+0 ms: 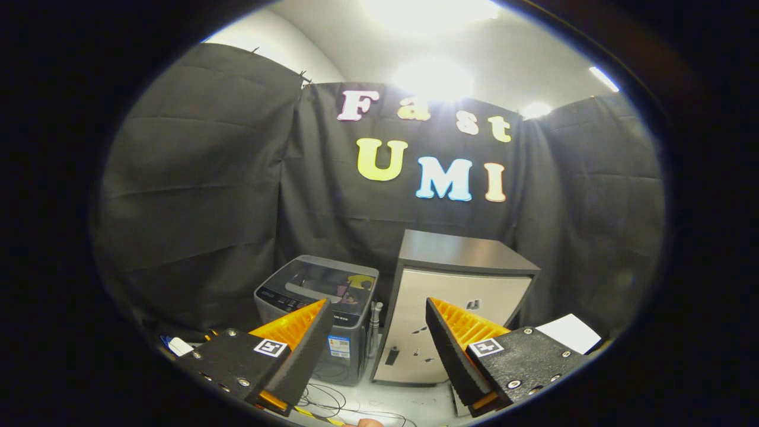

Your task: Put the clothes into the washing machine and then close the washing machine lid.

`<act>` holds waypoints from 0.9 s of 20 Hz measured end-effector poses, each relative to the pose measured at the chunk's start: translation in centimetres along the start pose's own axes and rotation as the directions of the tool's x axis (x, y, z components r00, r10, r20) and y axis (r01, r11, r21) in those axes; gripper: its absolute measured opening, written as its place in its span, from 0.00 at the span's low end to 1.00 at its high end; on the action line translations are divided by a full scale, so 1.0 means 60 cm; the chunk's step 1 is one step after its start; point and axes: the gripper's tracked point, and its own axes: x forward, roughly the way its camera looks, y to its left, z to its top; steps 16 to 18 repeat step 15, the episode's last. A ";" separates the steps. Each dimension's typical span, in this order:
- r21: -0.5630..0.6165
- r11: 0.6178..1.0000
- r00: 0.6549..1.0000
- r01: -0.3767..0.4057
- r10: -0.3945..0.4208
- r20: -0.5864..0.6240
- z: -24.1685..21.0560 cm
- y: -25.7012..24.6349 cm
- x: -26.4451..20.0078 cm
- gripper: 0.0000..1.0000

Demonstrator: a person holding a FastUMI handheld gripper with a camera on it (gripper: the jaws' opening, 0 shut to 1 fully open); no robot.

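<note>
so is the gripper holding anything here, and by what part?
Nothing held. The gripper is open, fingers apart and empty, with the washing machine beyond them.

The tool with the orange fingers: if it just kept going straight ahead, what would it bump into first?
Probably the small beige-fronted cabinet, which lies ahead of the open tool; the washing machine sits just beside that line. Depth is hard to judge.

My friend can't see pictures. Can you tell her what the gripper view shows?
The hand-held gripper is open, holding nothing. Beyond its orange fingers stands a small grey washing machine with its clear lid down, beside a silver cabinet, against a black cloth wall.
</note>
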 end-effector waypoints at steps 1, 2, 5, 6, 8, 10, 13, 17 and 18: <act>0.011 1.000 1.000 0.003 -0.003 0.012 0.007 -0.008 -0.015 0.95; 0.016 1.000 1.000 0.015 -0.015 0.018 0.008 -0.019 -0.027 0.95; 0.040 0.999 0.999 0.035 -0.036 0.018 0.009 -0.036 -0.053 0.95; 0.050 0.998 0.998 0.049 -0.050 0.023 0.014 -0.044 -0.063 0.95; 0.074 0.996 0.998 0.049 -0.051 0.023 0.012 -0.042 -0.079 0.95; 0.106 0.992 0.998 0.060 -0.064 0.030 0.015 -0.048 -0.099 0.95; 0.142 0.989 0.998 0.047 -0.051 0.025 0.008 -0.041 -0.119 0.95; 0.136 0.990 0.998 0.045 -0.049 0.026 0.008 -0.046 -0.133 0.95; 0.136 0.990 0.998 0.045 -0.049 0.026 0.008 -0.046 -0.133 0.95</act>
